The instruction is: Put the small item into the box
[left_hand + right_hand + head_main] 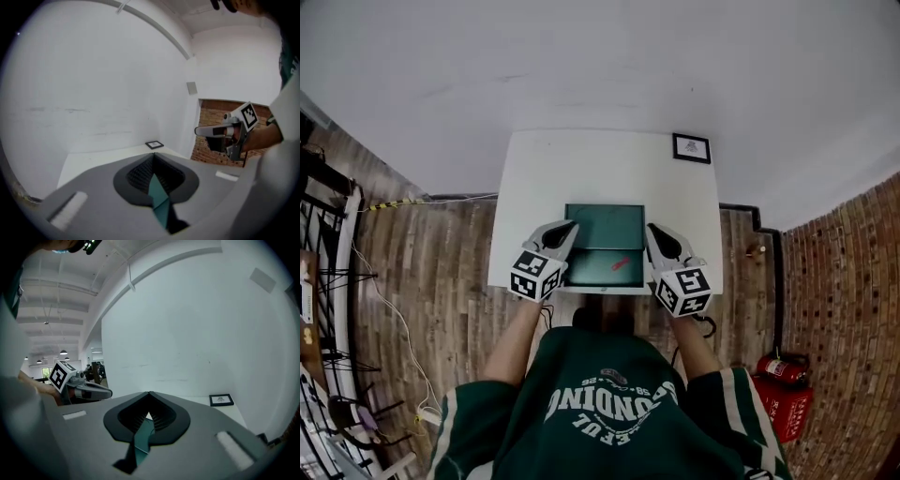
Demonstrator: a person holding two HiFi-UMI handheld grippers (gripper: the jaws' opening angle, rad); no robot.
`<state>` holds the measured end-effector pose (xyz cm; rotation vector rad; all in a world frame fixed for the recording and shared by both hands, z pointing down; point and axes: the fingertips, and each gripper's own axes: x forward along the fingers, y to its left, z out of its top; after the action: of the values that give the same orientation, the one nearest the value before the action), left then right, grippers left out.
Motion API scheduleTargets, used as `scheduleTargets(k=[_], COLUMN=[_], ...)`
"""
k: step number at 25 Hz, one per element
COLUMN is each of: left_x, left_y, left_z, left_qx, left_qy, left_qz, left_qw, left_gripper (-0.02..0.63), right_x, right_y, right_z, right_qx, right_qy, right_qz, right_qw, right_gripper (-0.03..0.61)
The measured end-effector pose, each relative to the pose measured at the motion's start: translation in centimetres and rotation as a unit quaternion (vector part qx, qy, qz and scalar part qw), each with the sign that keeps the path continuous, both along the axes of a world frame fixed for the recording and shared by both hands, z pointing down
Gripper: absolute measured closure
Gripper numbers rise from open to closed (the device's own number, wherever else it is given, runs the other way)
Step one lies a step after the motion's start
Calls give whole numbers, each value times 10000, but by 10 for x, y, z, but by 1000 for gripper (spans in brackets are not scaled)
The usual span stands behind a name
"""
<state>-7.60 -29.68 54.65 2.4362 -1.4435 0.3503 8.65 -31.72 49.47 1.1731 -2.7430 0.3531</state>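
Head view: green box (605, 228) at the counter's (534, 178) near edge, small red item (619, 263) inside its near half, left hand-held gripper (570, 228) and right hand-held gripper (652, 229) flanking it, bare counter beyond. Left gripper view: jaws pressed together, empty, green sliver below, no item visible. Right gripper view: same, tips touching.

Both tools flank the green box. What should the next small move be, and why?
Probably open the right tool and lower it toward the small red item, which lies on the near half of the green box, closer to that side. The jaws of both it and the left tool are together on nothing, so neither can grasp yet.
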Motion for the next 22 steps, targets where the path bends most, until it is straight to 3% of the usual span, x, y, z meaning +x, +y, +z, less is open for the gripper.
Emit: scheduleTargets(k=[8, 22], left_x=[-17, -8], left_y=[-2, 4], left_z=[-41, -27], left_qx=[474, 358], left_qy=[264, 390], left_qz=[-234, -144], left_qw=[9983, 9985], left_gripper=[561, 561], right_x=[-8, -6], right_y=[-3, 4], right_z=[-19, -8], right_qx=[274, 127], right_qy=[-70, -43], right_qz=[-115, -143], right_qw=[9995, 9998], right_gripper=[577, 577])
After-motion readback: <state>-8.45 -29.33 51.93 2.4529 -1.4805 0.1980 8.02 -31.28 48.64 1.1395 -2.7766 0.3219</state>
